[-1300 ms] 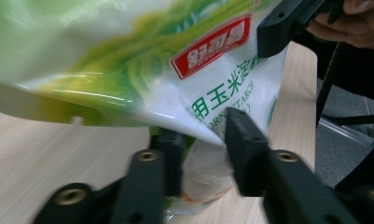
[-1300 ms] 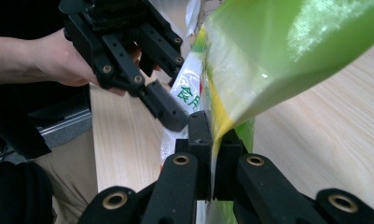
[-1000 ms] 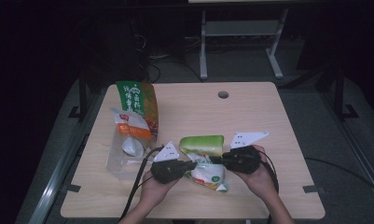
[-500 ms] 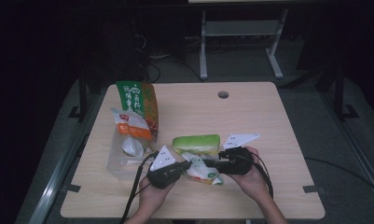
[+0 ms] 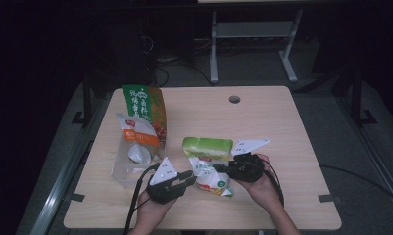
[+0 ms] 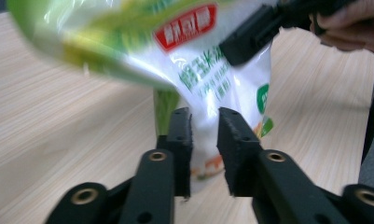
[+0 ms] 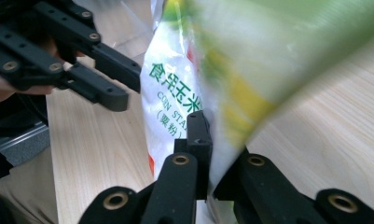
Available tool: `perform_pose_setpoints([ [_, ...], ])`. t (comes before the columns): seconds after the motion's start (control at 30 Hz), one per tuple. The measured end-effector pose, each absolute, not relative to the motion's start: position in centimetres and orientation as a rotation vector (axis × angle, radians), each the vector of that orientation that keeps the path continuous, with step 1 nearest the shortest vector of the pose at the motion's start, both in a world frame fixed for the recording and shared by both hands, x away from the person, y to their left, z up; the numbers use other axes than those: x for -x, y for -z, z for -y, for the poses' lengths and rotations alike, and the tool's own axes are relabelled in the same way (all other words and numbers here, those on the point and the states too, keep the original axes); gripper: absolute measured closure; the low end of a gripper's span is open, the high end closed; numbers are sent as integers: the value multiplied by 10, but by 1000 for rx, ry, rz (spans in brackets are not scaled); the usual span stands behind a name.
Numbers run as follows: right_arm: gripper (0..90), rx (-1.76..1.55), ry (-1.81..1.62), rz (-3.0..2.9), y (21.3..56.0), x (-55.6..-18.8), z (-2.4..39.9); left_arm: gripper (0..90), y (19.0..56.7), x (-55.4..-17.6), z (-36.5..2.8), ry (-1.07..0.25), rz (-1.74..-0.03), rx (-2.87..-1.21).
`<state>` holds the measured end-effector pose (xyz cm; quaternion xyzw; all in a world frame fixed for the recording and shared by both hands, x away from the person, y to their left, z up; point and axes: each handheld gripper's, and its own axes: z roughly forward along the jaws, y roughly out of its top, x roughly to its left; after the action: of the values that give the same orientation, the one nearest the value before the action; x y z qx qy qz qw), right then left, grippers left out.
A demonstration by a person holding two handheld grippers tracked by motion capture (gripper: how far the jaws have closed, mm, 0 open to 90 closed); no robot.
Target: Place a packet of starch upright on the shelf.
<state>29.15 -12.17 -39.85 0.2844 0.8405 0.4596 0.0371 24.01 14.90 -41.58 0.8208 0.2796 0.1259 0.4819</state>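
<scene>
White-and-green plastic, the soft starch bag [image 5: 209, 164] lies near the front middle of the pale wooden table [image 5: 292, 132], its green top end toward the far side and its white printed body running down toward the person. Compared with the earlier high views, the left gripper [image 5: 182, 182] has drawn away from the bag toward the left front of the table; its jaws have just been opening, and where it was pressed up against the bag's left side a second ago, it now sits just beside that edge with a gap between its pads. In the left gripper view the bag's white lower end [image 6: 208, 93] hangs in front of and partly between the two black jaws, which stand apart without pressing on the film. The right gripper [image 5: 222, 168] has kept its place at the bag's right side; its jaws opened briefly and have closed again, and in the right gripper view [image 7: 208, 140] they are clamped on the bag's film [image 7: 175, 93], which rises out from between them. The bag itself has shifted a little toward the left and front since a second ago. Left of it lie a tall green-and-orange pouch [image 5: 146, 108] and a clear bag with an orange label [image 5: 134, 147], both where they were.
</scene>
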Motion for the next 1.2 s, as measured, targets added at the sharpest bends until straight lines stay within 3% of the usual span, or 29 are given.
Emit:
perform_pose_setpoints([
  [0.47,899,-872,-1423,-2575,377,-300,116,515,423,-223,-162,-294,-629,-2093],
  [1.2,899,-683,-1527,-2591,299,-315,66,417,432,-199,-155,-234,-495,-2103],
])
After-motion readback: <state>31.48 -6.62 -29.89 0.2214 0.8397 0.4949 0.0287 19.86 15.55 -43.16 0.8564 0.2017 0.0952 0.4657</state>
